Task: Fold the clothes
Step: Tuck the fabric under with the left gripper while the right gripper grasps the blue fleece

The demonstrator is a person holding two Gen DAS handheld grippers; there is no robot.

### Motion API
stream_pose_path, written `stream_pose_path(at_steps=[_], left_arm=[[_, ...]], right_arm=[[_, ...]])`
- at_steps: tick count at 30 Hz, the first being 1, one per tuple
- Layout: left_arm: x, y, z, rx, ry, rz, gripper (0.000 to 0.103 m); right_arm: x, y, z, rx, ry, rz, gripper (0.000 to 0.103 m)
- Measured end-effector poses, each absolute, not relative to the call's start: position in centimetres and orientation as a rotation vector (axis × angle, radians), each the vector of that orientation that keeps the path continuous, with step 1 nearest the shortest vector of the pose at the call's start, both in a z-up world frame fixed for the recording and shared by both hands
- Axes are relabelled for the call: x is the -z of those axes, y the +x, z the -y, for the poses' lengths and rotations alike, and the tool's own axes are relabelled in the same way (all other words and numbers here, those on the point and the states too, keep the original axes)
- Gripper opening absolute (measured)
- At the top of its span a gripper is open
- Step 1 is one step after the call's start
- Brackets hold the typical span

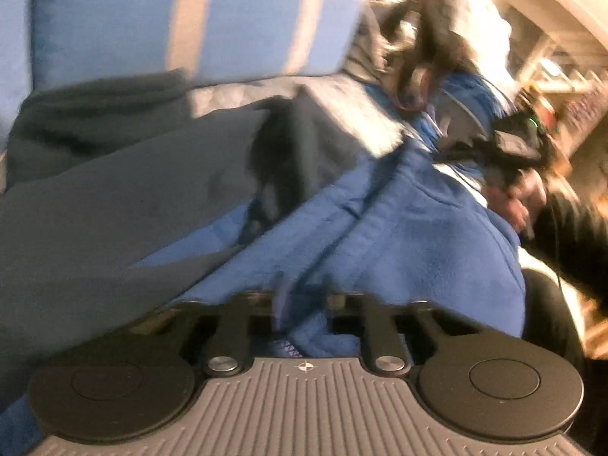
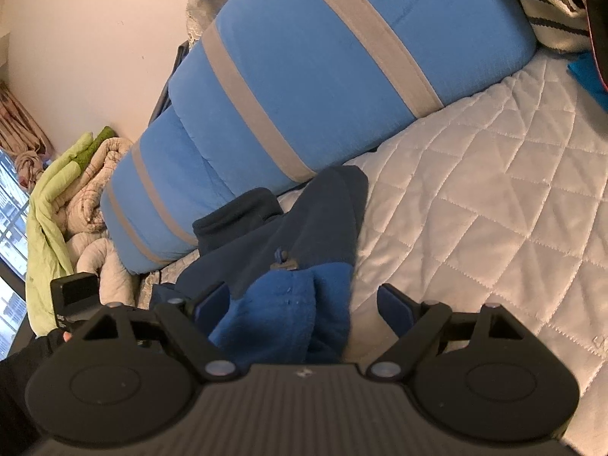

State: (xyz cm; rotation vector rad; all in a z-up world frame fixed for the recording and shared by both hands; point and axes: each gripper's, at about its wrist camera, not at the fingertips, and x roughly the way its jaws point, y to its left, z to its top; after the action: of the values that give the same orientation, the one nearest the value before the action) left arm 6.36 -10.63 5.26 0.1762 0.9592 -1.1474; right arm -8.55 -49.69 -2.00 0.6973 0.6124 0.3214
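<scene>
Looking through the left wrist view, the left gripper has blue fleece bunched between its fingers, apparently clenched on it, though blur hides the tips. A dark navy garment spreads toward 10 o'clock.

From the right wrist view, the right gripper is spread wide, fingers released, with the fleece lying between them, its long axis running toward 12 o'clock across the quilted bed. A blue striped bolster lies beyond. No containers appear.
</scene>
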Motion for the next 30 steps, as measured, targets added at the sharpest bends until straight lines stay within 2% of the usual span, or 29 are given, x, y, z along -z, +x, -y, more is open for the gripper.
stream_pose_path(at_steps=[4,8,10,13,18,20,22,23,24,25,29,30], left_arm=[[-5.8,6.3,10.5,1.026,0.227,-0.869,0.000],[-6.2,7.2,10.0,0.972,0.202,-0.875,0.000],[-6.4,7.0,9.8,0.973,0.196,-0.868,0.000],[-6.9,6.8,9.4,0.970,0.176,-0.849,0.000],[-8.0,6.5,8.1,0.932,0.127,-0.785,0.002],[-8.6,6.5,7.3,0.910,0.092,-0.759,0.002],[-9.2,6.4,6.4,0.900,0.062,-0.744,0.003],[-9.6,6.3,6.0,0.891,0.053,-0.737,0.003],[-10.0,6.3,5.6,0.883,0.044,-0.731,0.004],[-10.3,6.0,5.0,0.873,0.038,-0.724,0.004],[-11.5,5.3,2.2,0.835,0.010,-0.698,0.009],[-11.8,5.1,1.1,0.820,0.008,-0.689,0.013]], right_arm=[[2.0,-8.3,49.6,-0.352,0.680,-0.611,0.088],[2.2,-7.6,49.2,-0.401,0.663,-0.613,0.085],[2.3,-7.2,48.9,-0.429,0.648,-0.618,0.077],[2.7,-7.0,48.7,-0.460,0.619,-0.619,0.055],[2.5,-7.2,48.8,-0.466,0.611,-0.583,0.029],[2.3,-7.3,48.7,-0.459,0.596,-0.593,0.029],[2.2,-7.3,48.7,-0.455,0.596,-0.609,0.036],[2.2,-7.3,48.8,-0.457,0.597,-0.618,0.041],[2.3,-7.3,48.8,-0.464,0.597,-0.625,0.053],[2.4,-7.3,48.9,-0.476,0.602,-0.632,0.057],[2.7,-7.6,48.9,-0.510,0.635,-0.639,0.057],[2.7,-7.8,48.9,-0.510,0.637,-0.635,0.055]])
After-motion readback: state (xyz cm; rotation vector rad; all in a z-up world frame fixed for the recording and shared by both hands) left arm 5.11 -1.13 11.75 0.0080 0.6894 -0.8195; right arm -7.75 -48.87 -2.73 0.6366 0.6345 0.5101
